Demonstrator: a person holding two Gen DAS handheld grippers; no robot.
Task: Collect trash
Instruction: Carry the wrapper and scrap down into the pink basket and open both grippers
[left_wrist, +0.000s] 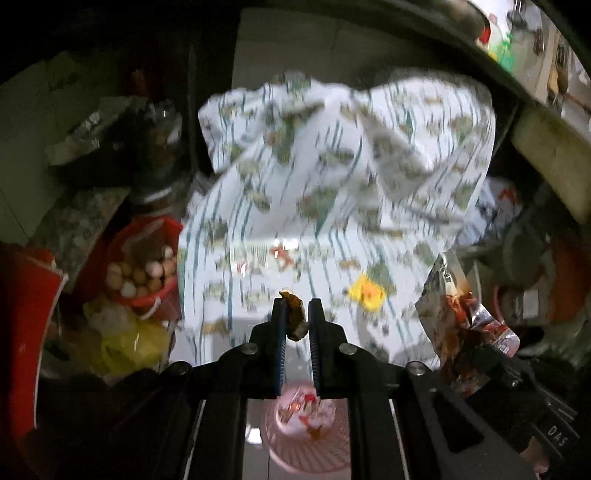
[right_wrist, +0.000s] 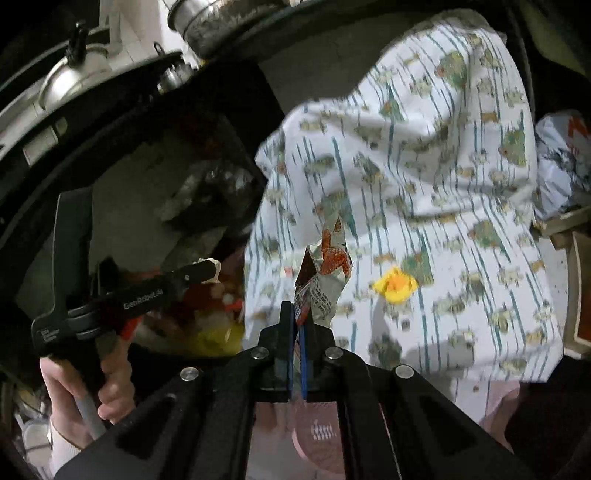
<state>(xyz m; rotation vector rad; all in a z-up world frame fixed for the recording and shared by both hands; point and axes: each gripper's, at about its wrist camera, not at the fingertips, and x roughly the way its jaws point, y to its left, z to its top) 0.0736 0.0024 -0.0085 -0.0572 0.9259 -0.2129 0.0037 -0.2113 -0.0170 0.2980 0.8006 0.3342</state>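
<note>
L gripper (left_wrist: 295, 314) clamps a small brown scrap (left_wrist: 295, 317), maybe a peel. R gripper (right_wrist: 297, 317) pinches a crumpled snack wrapper (right_wrist: 325, 273) over patterned cloth (right_wrist: 443, 221).

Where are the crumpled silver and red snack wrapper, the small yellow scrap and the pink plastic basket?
crumpled silver and red snack wrapper (right_wrist: 325, 273), right wrist view, printed middle.
small yellow scrap (left_wrist: 367, 293), left wrist view, its centre.
pink plastic basket (left_wrist: 295, 452), left wrist view, slatted wall.

Dim, motion-blurred fisheye views with dark, curved edges.
</note>
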